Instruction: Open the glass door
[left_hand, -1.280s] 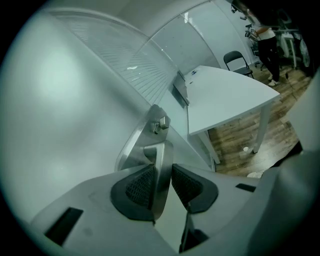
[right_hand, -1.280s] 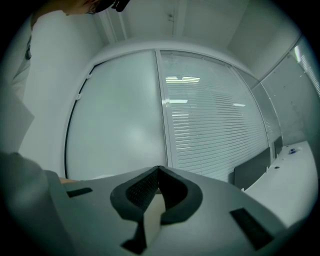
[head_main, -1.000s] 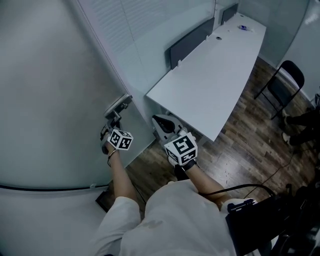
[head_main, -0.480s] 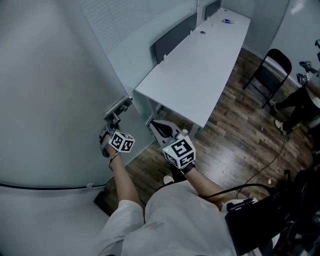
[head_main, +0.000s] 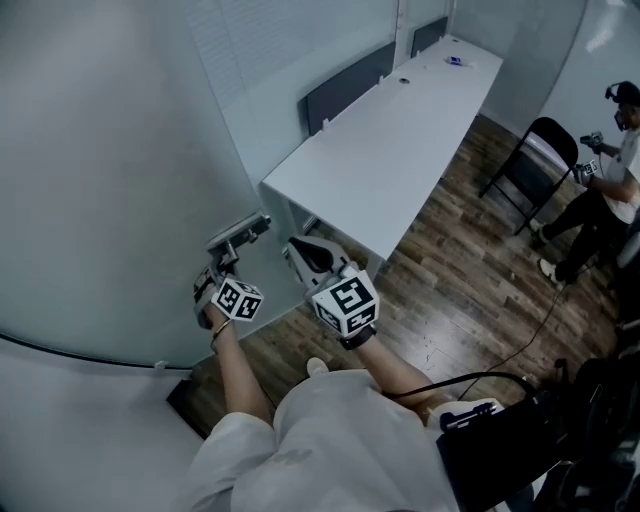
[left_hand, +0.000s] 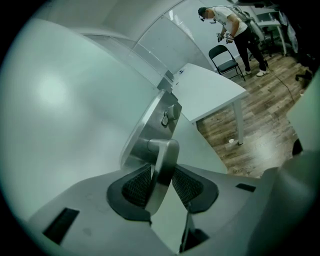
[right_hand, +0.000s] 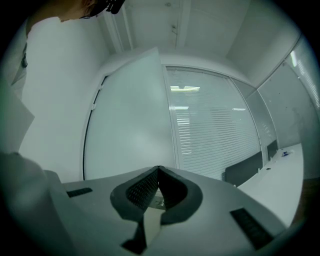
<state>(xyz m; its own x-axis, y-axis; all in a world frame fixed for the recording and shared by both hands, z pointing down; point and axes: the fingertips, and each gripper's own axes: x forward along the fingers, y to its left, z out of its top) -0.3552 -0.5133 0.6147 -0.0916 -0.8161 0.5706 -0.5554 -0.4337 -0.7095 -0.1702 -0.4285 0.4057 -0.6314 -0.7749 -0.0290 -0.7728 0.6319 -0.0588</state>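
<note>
Clearly, the left gripper (left_hand: 160, 172) pinches the handle (left_hand: 165, 150), lever running 12 to 6 between its jaws; the right gripper (right_hand: 158, 172), pressed together, hangs at 3 o'clock.

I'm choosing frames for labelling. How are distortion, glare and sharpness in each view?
Head view: dim, bluish; the door handle is small yet clear. Left gripper view: heavy fisheye, black corners, a soft bright patch on the glass door; the handle clamped in the left tongs is crisp. Right gripper view: same fisheye, ceiling-light reflections over the blinds; the shut right tongs are sharp.
</note>
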